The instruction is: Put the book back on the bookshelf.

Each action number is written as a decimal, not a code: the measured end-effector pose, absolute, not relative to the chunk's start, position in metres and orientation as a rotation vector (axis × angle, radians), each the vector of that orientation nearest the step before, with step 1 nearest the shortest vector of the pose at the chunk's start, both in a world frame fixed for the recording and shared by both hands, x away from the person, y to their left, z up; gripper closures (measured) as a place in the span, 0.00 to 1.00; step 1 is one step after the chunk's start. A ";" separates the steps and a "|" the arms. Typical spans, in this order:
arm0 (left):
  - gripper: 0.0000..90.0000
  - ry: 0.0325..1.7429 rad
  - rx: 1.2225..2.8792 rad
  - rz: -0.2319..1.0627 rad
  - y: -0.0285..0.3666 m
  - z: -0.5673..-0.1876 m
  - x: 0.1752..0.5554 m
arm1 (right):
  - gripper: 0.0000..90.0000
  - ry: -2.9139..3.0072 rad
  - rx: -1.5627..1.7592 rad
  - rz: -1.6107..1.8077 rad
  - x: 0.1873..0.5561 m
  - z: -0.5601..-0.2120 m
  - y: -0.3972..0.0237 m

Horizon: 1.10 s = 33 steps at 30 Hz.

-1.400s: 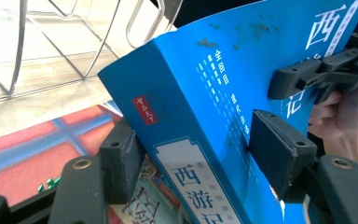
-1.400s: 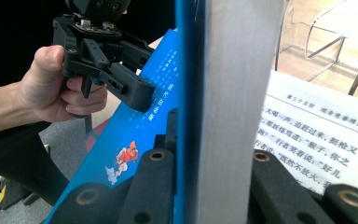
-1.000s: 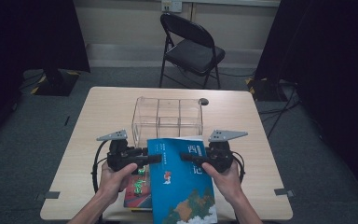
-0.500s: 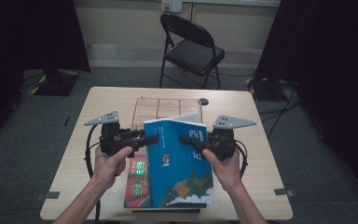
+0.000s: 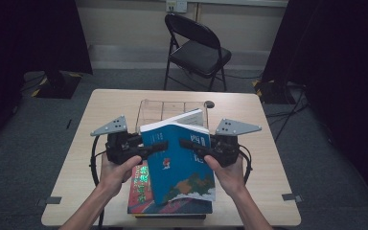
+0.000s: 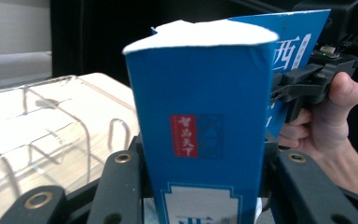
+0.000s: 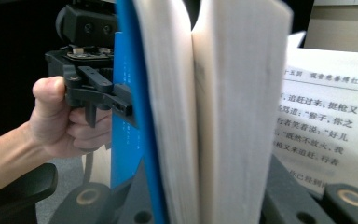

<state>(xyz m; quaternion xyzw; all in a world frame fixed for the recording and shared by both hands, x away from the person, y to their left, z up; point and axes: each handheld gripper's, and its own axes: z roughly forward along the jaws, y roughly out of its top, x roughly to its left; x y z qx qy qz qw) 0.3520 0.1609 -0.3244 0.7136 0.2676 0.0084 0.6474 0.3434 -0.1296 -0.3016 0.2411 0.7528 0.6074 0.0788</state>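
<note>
A thick blue book (image 5: 177,160) hangs tilted above the front of the table, its upper end raised toward the far side. My left gripper (image 5: 159,146) grips its spine side; its jaws have just been closing and now press on the spine (image 6: 200,126). From the other side my right gripper (image 5: 186,143) is shut on the page edge (image 7: 205,116), where the pages part slightly. In the left gripper view the right gripper (image 6: 307,79) shows behind the cover. The right gripper view has the left gripper (image 7: 98,88) in a hand beyond the book.
Under the lifted book a red-and-green book (image 5: 143,191) lies on a dark stack at the table's (image 5: 76,158) front edge. A clear divided organizer (image 5: 163,108) stands behind it, with a small dark object (image 5: 210,104) beside it. A black folding chair (image 5: 196,48) stands past the table.
Both hands have risen with the blue book, lifting it off the stack and tipping its far end up. More of the red-and-green book shows beneath.
</note>
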 end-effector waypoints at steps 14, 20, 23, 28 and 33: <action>0.66 0.549 1.636 0.233 0.162 -0.315 0.340 | 0.85 2.221 0.689 1.891 0.352 -0.301 -0.125; 0.67 0.520 1.643 0.259 0.159 -0.316 0.325 | 0.66 2.227 0.711 1.800 0.338 -0.298 -0.136; 0.67 0.522 1.642 0.248 0.160 -0.316 0.326 | 0.64 2.199 0.766 1.780 0.335 -0.297 -0.146; 0.67 0.517 1.646 0.247 0.161 -0.316 0.325 | 0.52 2.141 0.861 1.709 0.337 -0.310 -0.171; 0.67 0.517 1.650 0.246 0.160 -0.317 0.324 | 0.49 2.197 0.888 1.710 0.352 -0.330 -0.173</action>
